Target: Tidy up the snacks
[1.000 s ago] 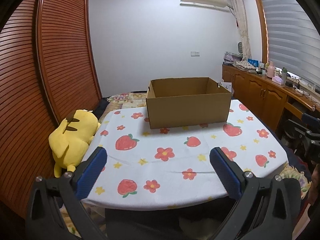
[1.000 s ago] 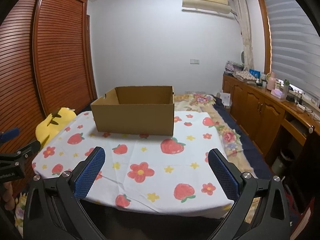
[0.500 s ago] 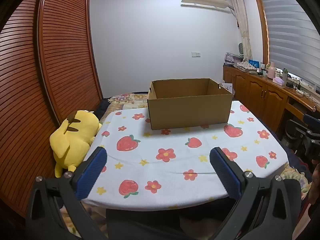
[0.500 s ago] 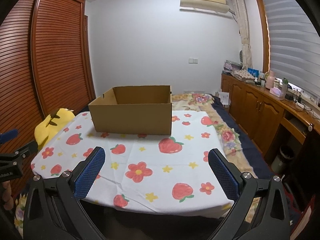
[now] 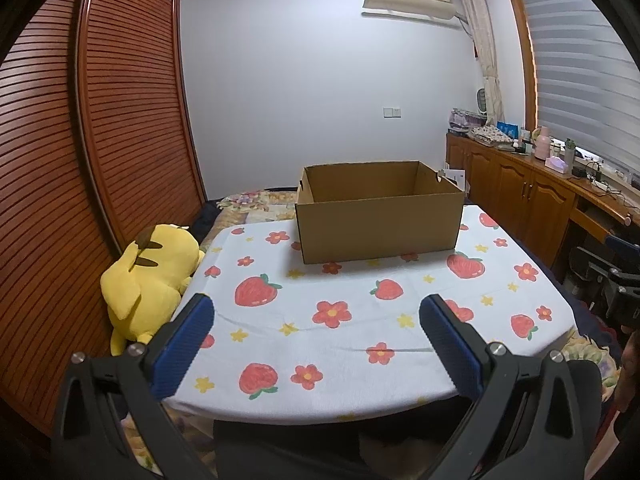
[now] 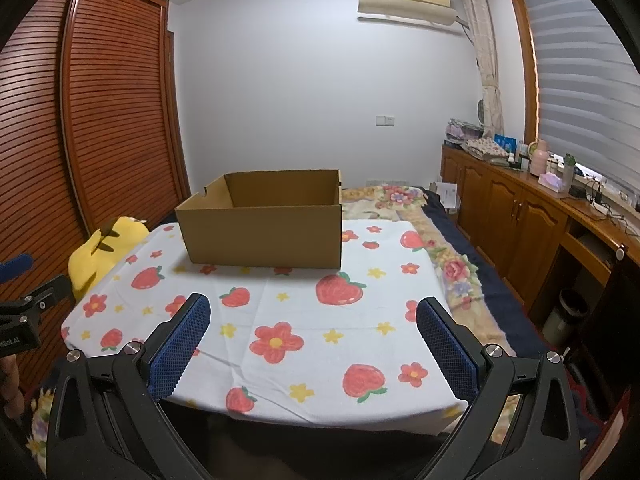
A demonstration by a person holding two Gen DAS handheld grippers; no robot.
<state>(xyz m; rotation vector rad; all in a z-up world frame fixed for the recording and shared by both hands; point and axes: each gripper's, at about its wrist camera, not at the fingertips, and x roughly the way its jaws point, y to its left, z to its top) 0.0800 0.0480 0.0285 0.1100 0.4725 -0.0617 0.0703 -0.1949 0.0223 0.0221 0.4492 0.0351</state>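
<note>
An open brown cardboard box (image 5: 380,224) stands at the far side of a table covered by a white cloth with strawberries and flowers (image 5: 352,320). The box also shows in the right wrist view (image 6: 264,236) on the cloth (image 6: 312,312). What I can see of its inside shows bare cardboard walls. No snacks are in view. My left gripper (image 5: 316,312) is open and empty, held before the table's near edge. My right gripper (image 6: 314,312) is open and empty, also near the front edge.
A yellow plush toy (image 5: 148,276) lies left of the table against a slatted wooden wardrobe (image 5: 80,160). A bed with floral bedding (image 6: 448,264) lies right of the table. Wooden cabinets (image 6: 520,216) with clutter line the right wall.
Both grippers have drifted slightly back and up, so the box sits a little farther away in both views. Both jaws stay open and empty.
</note>
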